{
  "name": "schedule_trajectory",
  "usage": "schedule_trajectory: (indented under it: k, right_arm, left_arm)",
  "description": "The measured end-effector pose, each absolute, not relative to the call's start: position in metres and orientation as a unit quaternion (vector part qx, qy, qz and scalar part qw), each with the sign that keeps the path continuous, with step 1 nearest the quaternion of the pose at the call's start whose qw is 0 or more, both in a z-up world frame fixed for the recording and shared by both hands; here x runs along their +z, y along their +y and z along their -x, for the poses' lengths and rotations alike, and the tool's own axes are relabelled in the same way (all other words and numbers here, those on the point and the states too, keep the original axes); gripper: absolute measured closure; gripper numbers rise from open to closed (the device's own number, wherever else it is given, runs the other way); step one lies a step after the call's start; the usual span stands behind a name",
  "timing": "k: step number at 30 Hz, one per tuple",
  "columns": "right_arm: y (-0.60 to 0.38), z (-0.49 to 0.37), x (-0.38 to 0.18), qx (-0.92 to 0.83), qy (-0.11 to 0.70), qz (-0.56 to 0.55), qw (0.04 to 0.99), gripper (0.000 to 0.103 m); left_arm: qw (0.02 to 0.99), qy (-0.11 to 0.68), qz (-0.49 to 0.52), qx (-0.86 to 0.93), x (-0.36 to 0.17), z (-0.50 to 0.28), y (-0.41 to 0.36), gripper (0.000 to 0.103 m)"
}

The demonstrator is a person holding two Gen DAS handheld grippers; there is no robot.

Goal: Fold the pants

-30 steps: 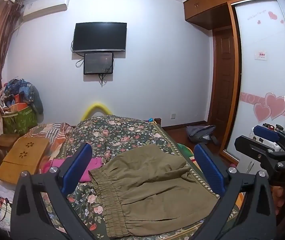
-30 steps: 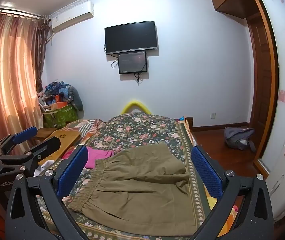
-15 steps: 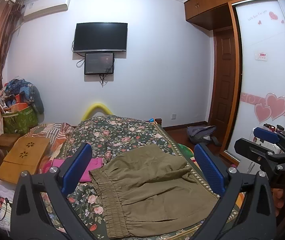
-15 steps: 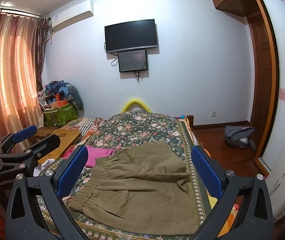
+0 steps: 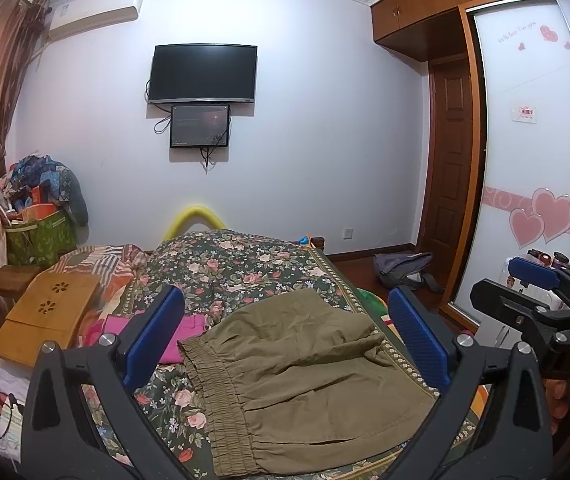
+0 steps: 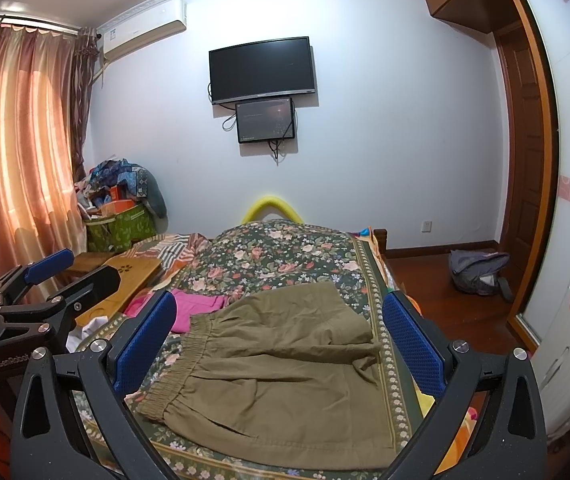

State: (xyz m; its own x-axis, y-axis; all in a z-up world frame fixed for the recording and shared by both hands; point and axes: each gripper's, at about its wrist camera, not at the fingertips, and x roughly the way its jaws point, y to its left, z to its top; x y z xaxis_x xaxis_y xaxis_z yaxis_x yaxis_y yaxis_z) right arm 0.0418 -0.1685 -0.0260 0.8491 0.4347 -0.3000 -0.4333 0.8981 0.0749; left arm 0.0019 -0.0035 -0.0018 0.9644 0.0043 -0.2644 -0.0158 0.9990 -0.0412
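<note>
Hovering level above the pants [image 5: 297, 376], both tongs [image 5: 285, 336] [image 6: 281, 336] wide apart.

Your left gripper's [image 5: 285, 336] near finger hides part of the pink garment [image 5: 189, 330]. The pants' [image 5: 305, 380] near hem runs behind the gripper frame at the bed's [image 5: 245, 264] near edge. The wall sticker's [image 5: 526, 113] text is unreadable.

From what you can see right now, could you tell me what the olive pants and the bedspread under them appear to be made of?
The olive pants look like a matte woven cotton or a similar blend: soft creases, and a gathered waistband that suggests elastic. The bedspread seems a printed woven fabric, dark with a flower pattern and a patterned border, without sheen. The exact fibre of either cannot be told by sight.
</note>
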Motion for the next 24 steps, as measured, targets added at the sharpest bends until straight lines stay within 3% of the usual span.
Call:
schedule_trajectory:
  k: [24]
  right_arm:
    - [-0.1638, -0.0407, -0.0307, 0.226, 0.16, -0.003, 0.961, 0.001]
  left_arm:
    - [0.991, 0.133, 0.025, 0.005, -0.003, -0.0031, 0.0001, 0.0]
